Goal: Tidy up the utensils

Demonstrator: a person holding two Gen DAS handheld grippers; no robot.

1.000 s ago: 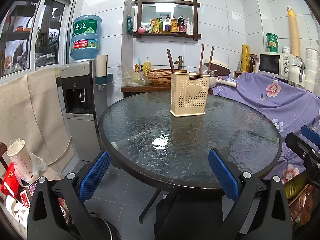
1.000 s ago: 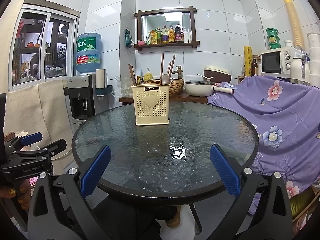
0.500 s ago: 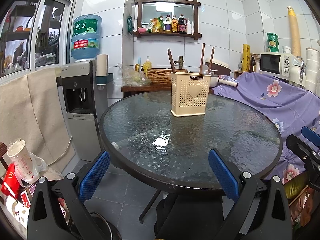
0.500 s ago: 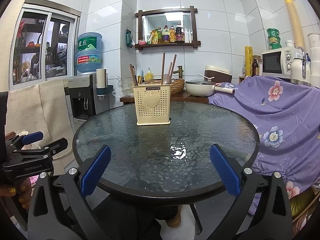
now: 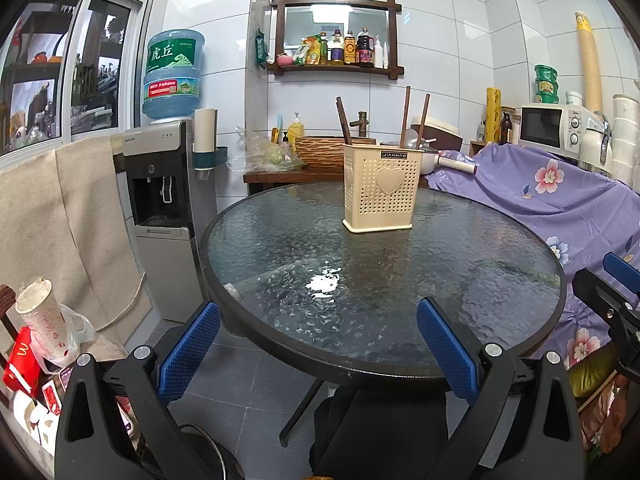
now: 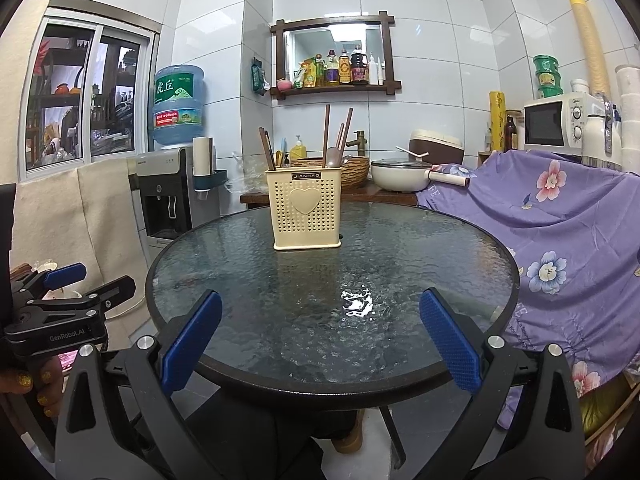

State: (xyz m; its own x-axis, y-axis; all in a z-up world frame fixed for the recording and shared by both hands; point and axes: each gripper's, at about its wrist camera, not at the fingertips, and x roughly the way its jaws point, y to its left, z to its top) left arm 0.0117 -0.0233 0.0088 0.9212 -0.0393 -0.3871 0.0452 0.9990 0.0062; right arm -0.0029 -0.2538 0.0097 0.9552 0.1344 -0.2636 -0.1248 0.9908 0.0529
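Almost nothing has moved since the earlier frames: the cream utensil holder (image 6: 307,209) keeps its place toward the far side of the round glass table (image 6: 400,280), with chopsticks (image 6: 326,134) and a spoon (image 6: 334,157) standing inside. Both the left gripper (image 5: 318,350) and the right gripper (image 6: 320,338) still hover at the near edge, jaws wide and holding nothing. I judge that the organizing is finished, because no utensil lies on the glass. How the holder is divided inside is hidden behind its wall.

Glass table (image 6: 400,280) (cream utensil holder (image 6: 307,208) atop)
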